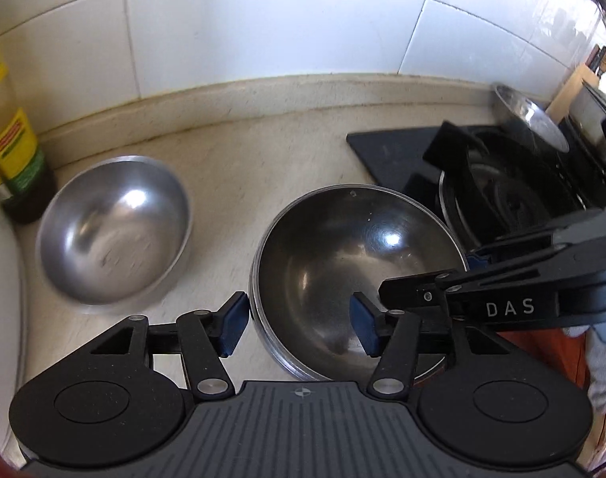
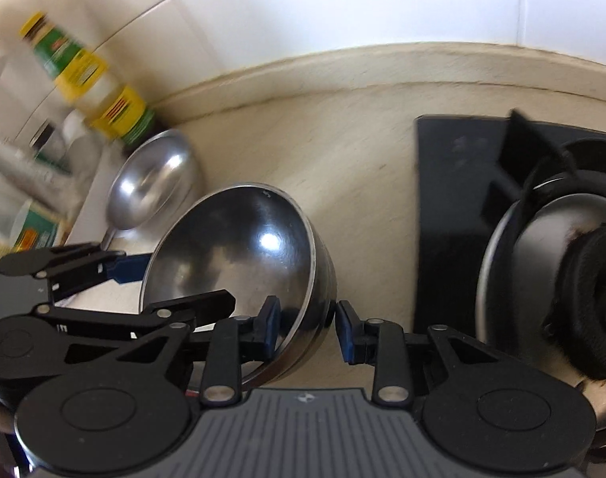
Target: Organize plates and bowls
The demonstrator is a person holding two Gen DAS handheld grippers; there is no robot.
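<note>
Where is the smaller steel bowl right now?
In the left wrist view the smaller steel bowl sits on the counter at left, beside the yellow-labelled bottle and apart from the larger bowl.

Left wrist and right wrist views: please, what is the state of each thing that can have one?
large bowl: upright, empty, on the counter
small bowl: upright, empty, untouched
left tongs: open, astride the large bowl's rim
right tongs: open, astride the same bowl's rim
bottle: standing by the wall
</note>
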